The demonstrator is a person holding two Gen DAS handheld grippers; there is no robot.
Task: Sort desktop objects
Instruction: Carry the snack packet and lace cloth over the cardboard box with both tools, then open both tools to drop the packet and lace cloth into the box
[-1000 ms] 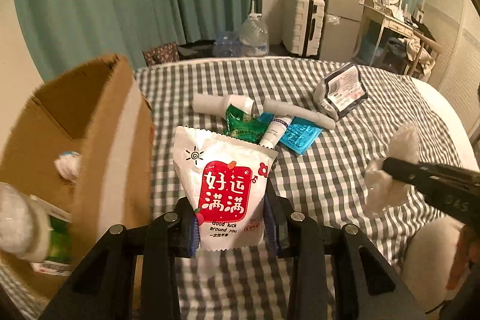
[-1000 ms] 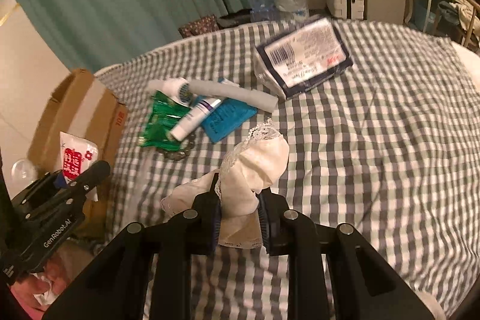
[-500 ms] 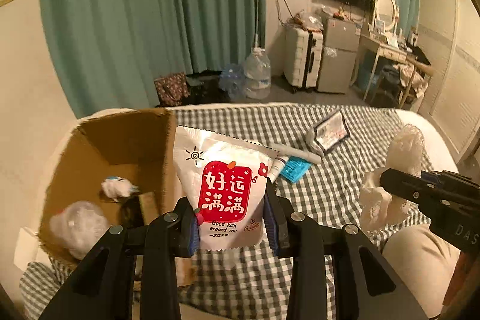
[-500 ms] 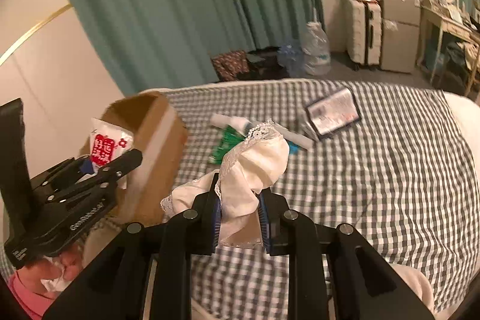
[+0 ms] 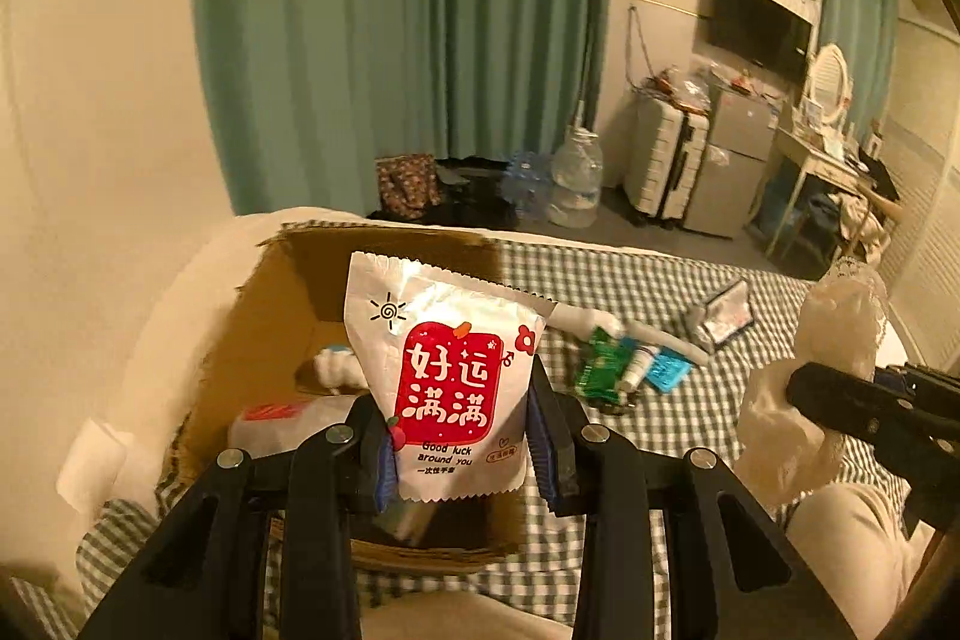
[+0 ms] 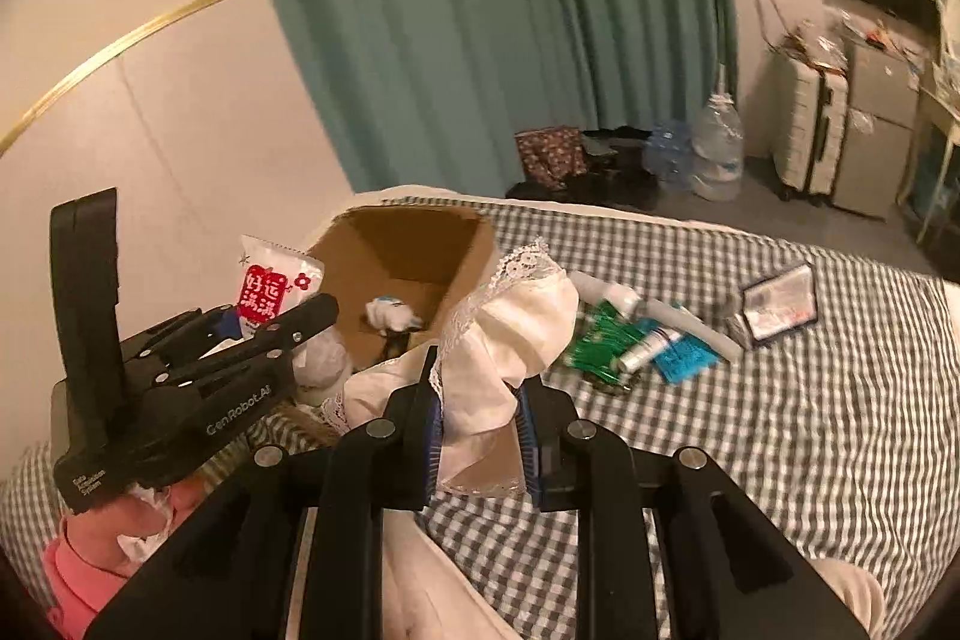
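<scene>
- Left gripper [image 5: 459,445] pinching white snack packet [image 5: 447,376] with red label, held upright above the near part of open cardboard box [image 5: 270,316].
- Right gripper [image 6: 477,433] clamped on white lace-trimmed cloth [image 6: 510,322], just right of the box.
- Small items [image 6: 642,346] heaped on checked cover [image 6: 780,430], farther right.

We see the open brown cardboard box [image 6: 420,244] at the left edge of the grey-checked bedcover [image 6: 780,430]; a cluster of small packets and tubes [image 6: 636,340] lies right of it.
</scene>
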